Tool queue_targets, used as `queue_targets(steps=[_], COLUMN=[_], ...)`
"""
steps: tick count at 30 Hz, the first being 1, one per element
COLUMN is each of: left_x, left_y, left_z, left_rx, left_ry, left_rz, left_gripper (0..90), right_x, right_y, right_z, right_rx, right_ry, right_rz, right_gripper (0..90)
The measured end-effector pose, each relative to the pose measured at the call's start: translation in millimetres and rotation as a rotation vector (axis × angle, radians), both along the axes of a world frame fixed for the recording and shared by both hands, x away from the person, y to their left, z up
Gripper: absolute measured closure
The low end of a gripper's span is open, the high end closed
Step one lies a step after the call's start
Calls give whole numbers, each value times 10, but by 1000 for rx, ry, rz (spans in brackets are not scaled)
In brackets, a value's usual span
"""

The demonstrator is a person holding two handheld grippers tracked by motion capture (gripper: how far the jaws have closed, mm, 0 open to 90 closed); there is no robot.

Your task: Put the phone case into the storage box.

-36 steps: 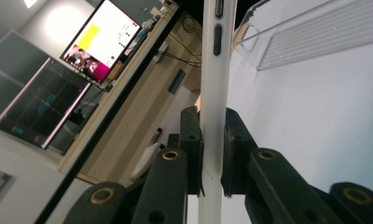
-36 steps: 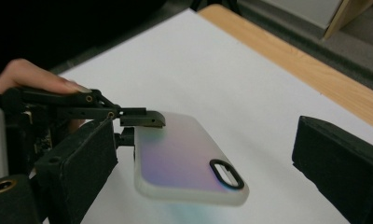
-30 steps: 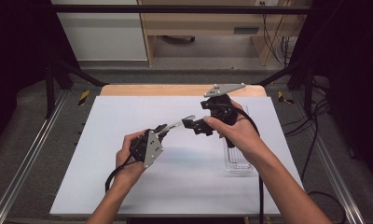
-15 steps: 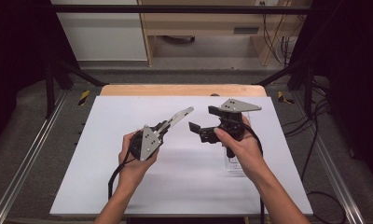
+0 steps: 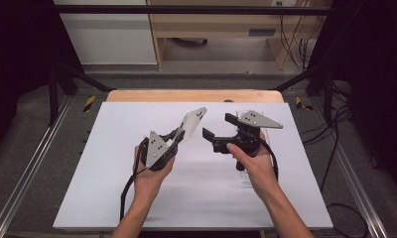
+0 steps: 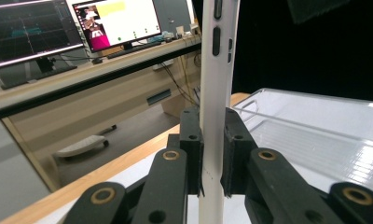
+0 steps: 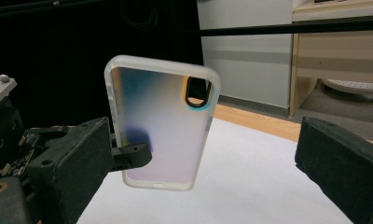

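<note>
Above the white table (image 5: 112, 198), one phone case (image 5: 191, 124) in the left gripper's (image 5: 179, 138) clamped jaws; right gripper's (image 5: 221, 126) jaws wide, empty.

Frosted translucent plastic phone case (image 7: 162, 125)

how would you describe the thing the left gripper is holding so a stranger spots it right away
Over the middle of the white table, the left gripper pinches a thin frosted phone case by its edge. It is translucent with an oval camera cutout, unlike the clear plastic tray beside it.
</note>
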State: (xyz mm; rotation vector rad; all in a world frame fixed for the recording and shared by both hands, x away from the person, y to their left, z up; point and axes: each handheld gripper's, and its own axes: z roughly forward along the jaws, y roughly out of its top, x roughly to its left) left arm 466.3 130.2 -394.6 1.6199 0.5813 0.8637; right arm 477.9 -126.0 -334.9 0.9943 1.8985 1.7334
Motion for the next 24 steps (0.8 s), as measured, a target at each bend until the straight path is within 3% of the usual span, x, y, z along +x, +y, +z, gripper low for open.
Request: queue_targets(steps=[4, 8, 19, 24], left_x=[-10, -23, -85, -117], left_y=[-30, -68, -166, -198], left_z=[-25, -51, -68, -86], left_rx=[-50, -72, -98, -114], left_ry=[16, 22, 8, 8], left_rz=[-4, -9, -25, -30], left_gripper=[807, 807, 807, 807], right_x=[-2, 2, 55, 73], right_y=[60, 137, 335, 362], right_z=[-8, -12, -60, -64], right_rx=[14, 19, 31, 60], right_ry=[-5, -3, 10, 7], right_rz=[8, 18, 7, -6], right_gripper=[47, 47, 54, 59])
